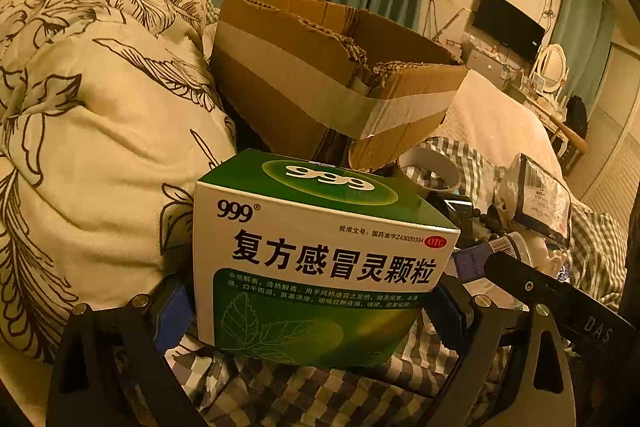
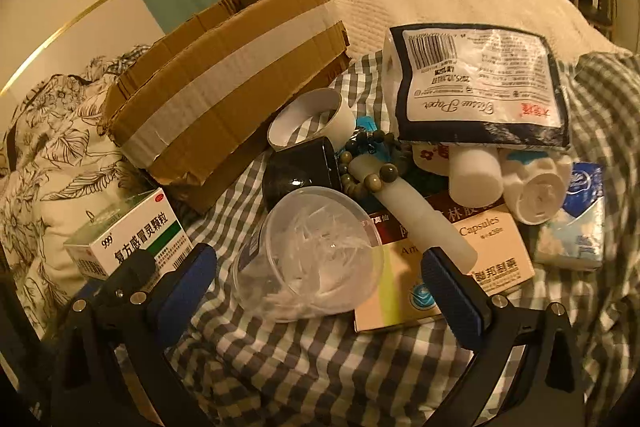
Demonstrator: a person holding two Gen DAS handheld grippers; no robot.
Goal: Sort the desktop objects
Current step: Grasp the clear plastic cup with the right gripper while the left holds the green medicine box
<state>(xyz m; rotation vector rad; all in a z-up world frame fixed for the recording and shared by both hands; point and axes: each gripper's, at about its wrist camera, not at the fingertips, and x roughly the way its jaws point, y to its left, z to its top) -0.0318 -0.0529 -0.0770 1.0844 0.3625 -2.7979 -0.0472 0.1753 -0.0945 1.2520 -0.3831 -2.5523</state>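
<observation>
The left gripper (image 1: pixel 316 311) clamps its jaws on the medicine box (image 1: pixel 320 259), raised toward the carton (image 1: pixel 332 75) on the bed. The right gripper (image 2: pixel 320 267) jaws gape around a plastic cup (image 2: pixel 316 251).

The right gripper (image 2: pixel 318 269) stands spread wide around a clear plastic jar (image 2: pixel 310 255) lying at frame centre on checked cloth (image 2: pixel 320 367). A cardboard box (image 2: pixel 224 83) sits upper left, a medicine box (image 2: pixel 128 239) lower left, held in the left gripper (image 2: pixel 132 275).

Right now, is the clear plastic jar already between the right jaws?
No. The clear plastic jar lies on the checked cloth ahead of the open right gripper, untouched.
</observation>
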